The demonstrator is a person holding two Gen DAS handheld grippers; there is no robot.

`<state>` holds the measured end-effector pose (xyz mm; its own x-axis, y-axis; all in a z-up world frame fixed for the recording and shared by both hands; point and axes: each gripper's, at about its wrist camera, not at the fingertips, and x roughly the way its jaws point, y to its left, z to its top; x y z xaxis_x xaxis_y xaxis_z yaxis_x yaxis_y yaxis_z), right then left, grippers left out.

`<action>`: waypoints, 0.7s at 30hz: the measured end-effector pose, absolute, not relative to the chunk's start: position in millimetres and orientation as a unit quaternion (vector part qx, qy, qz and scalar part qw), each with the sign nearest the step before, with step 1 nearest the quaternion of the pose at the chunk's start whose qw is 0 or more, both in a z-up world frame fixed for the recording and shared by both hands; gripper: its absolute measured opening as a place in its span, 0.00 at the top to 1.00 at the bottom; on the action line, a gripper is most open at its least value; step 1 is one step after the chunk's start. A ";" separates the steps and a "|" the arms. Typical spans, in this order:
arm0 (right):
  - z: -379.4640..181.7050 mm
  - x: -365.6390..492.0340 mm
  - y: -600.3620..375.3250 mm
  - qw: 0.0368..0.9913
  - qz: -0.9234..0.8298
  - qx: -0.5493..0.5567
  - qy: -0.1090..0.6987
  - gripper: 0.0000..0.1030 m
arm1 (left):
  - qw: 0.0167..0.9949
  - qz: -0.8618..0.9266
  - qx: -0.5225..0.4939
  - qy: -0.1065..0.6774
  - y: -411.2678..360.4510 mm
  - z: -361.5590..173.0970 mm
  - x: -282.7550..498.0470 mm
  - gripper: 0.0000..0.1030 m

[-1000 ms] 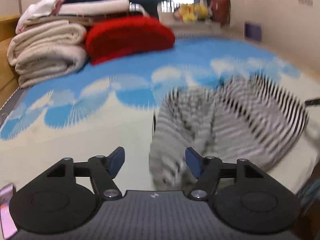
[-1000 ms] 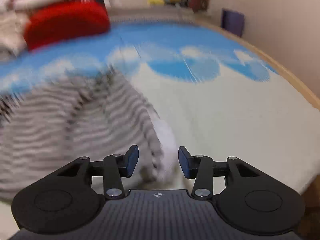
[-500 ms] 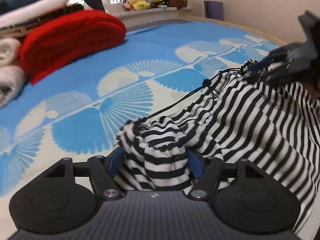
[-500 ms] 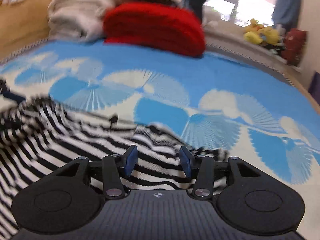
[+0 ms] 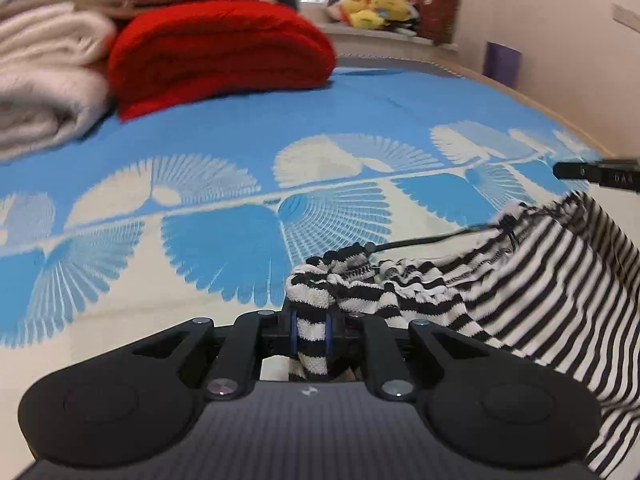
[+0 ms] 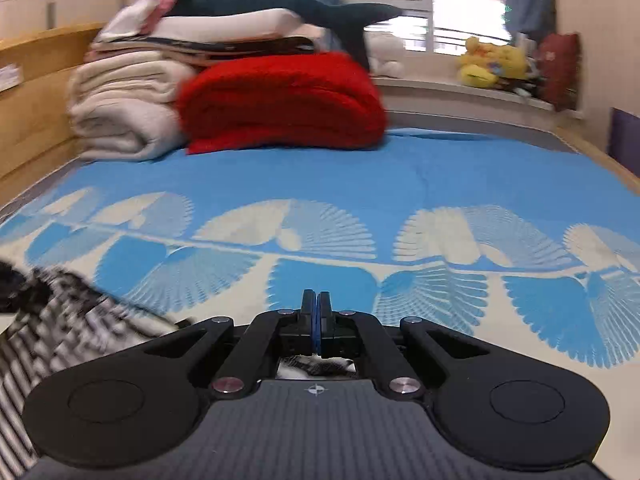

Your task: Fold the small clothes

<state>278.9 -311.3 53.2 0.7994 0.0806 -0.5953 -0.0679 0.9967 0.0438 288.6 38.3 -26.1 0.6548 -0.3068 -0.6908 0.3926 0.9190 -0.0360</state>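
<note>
My left gripper [image 5: 311,330] was wide apart a second ago with the striped garment [image 5: 532,280] lying loose ahead of it; now its jaws are closing, and a bunched corner of that black-and-white fabric is pinched between the blue pads. From there the cloth trails off toward the right edge of the bed [image 5: 240,152], its drawstring [image 5: 432,238] pulled fairly taut across the blue fan-patterned sheet.

My right gripper [image 6: 316,322] has also gone from apart to fully together. The pads meet with no cloth visible between their tips; a scrap of striped fabric shows just beneath the fingers, so I cannot tell whether it actually caught an edge. In that view the rest of the garment lies blurred at the near left.

I judge both corners were meant to be taken so the piece can be lifted and spread flat. The left hold looks sound; the right one needs checking before I pull.

The red blanket [image 6: 280,100] and cream blankets [image 6: 124,108] sit stacked at the far end, well apart.
</note>
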 end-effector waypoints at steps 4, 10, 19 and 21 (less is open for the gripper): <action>51.7 279.9 -324.1 0.927 0.091 0.061 0.359 0.87 | 0.902 -0.186 0.056 0.386 35.2 -36.8 294.8 0.87; 30.0 266.9 -297.4 0.899 0.146 -0.027 0.413 0.35 | 0.898 -0.187 0.044 0.396 36.1 -40.6 297.1 0.87; 66.4 273.5 -297.0 0.918 0.116 -0.013 0.379 0.98 | 0.904 -0.192 0.028 0.380 42.7 -22.2 294.7 0.86; 55.5 284.4 -303.6 0.922 0.092 0.015 0.376 0.98 | 0.903 -0.188 0.013 0.385 44.7 -24.9 299.7 0.86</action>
<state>284.4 -303.6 55.5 0.7006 0.1816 -0.6901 -0.1588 0.9825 0.0973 299.7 44.7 -24.9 0.6324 -0.3292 -0.7012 0.3496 0.9291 -0.1209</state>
